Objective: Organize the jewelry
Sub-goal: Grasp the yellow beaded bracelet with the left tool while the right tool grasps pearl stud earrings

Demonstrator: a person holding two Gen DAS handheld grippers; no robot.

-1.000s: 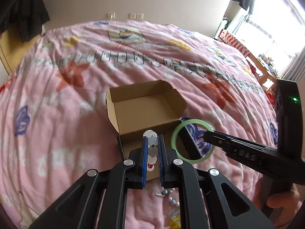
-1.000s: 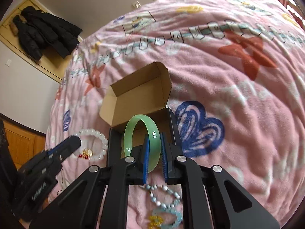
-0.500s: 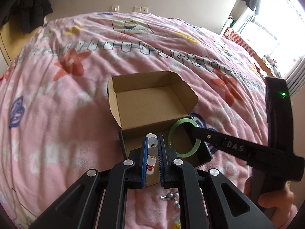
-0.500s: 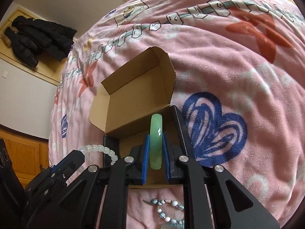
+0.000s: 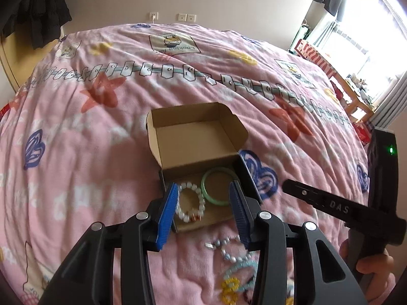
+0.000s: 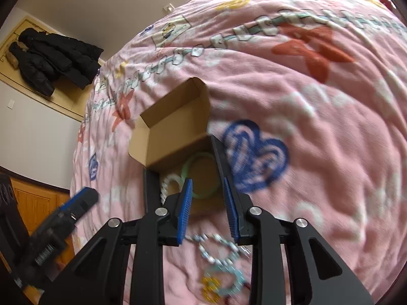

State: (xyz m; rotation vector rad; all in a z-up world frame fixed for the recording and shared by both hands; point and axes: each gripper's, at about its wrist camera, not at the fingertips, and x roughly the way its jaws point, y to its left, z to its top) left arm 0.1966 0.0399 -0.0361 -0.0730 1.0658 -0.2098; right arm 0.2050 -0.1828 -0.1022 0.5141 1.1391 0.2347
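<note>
An open cardboard box (image 5: 193, 150) (image 6: 175, 137) sits on the pink bedspread with its lid folded back. Inside it lie a white bead bracelet (image 5: 190, 202) (image 6: 168, 184) on the left and a green bangle (image 5: 218, 186) (image 6: 201, 175) on the right. My left gripper (image 5: 202, 203) is open and empty, just above the box's near edge. My right gripper (image 6: 207, 199) is open and empty, also over the near edge; it shows at the right of the left wrist view (image 5: 318, 203). A pale blue bead necklace (image 5: 234, 251) (image 6: 218, 251) and a blue-and-yellow bead bracelet (image 5: 236, 279) (image 6: 221, 282) lie on the bedspread in front of the box.
The pink patterned bedspread (image 5: 101, 127) (image 6: 318, 127) fills both views. Black coats (image 6: 51, 58) hang on the wall at the far left. A window and a striped chair (image 5: 315, 56) are at the far right.
Both grippers opened and pulled back. The white bead bracelet left the left gripper and the green bangle left the right one; both now lie in the box.
</note>
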